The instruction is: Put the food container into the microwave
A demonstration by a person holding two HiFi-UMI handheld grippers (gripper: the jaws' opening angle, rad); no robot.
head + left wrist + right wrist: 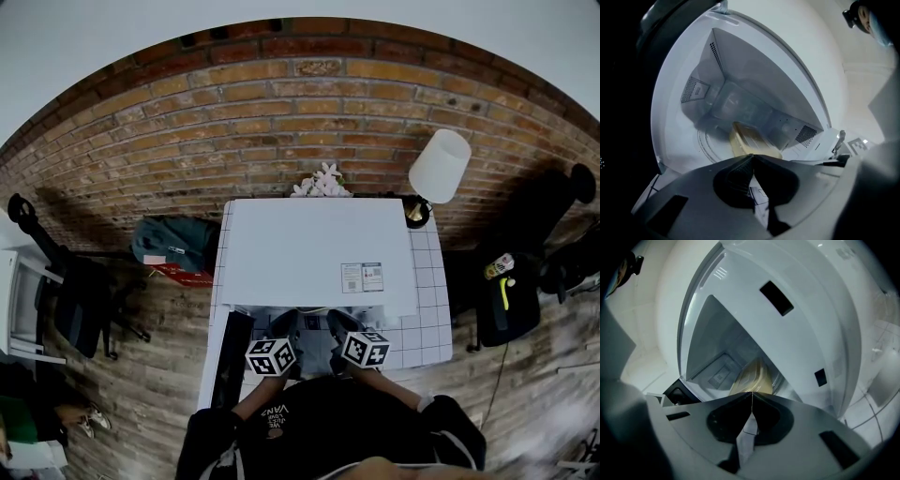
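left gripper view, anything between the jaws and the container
Nothing shows there: the left gripper has shut jaws that end right at the container, inside the microwave. Same for the right gripper in its own view.

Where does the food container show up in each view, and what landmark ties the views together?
Head view: not seen; the microwave top hides it.
Left gripper view: container at lower centre, inside the cavity, just past the jaw tips.
Right gripper view: container near centre, inside the cavity, just above the jaw tips.
Shared landmark: the white microwave, its cavity open in both gripper views.
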